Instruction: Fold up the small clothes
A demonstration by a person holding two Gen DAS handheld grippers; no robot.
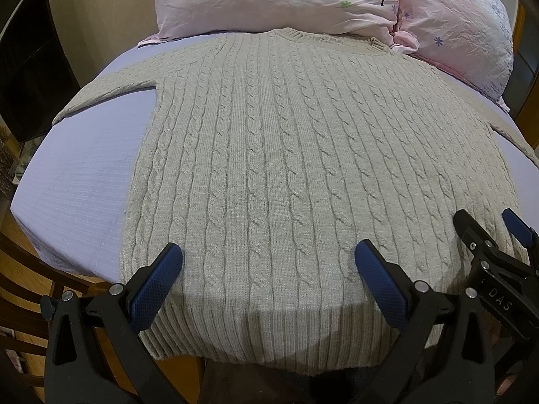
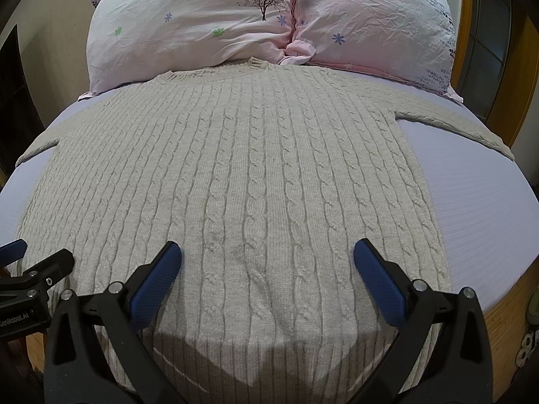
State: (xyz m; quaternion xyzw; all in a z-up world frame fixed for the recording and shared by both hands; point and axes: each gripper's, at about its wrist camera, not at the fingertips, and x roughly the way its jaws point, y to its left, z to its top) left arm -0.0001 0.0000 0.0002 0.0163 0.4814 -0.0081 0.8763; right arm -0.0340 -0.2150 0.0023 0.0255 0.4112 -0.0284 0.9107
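A grey cable-knit sweater lies flat on the lilac bed, collar at the far end, hem nearest me, both sleeves spread out sideways. It also shows in the right wrist view. My left gripper is open and empty, hovering over the hem left of centre. My right gripper is open and empty over the hem right of centre. The right gripper also shows at the right edge of the left wrist view, and the left gripper at the left edge of the right wrist view.
The lilac sheet covers the bed; it also shows in the right wrist view. Two pink floral pillows lie against the collar end. Wooden floor and a dark cabinet are on the left, a wooden frame on the right.
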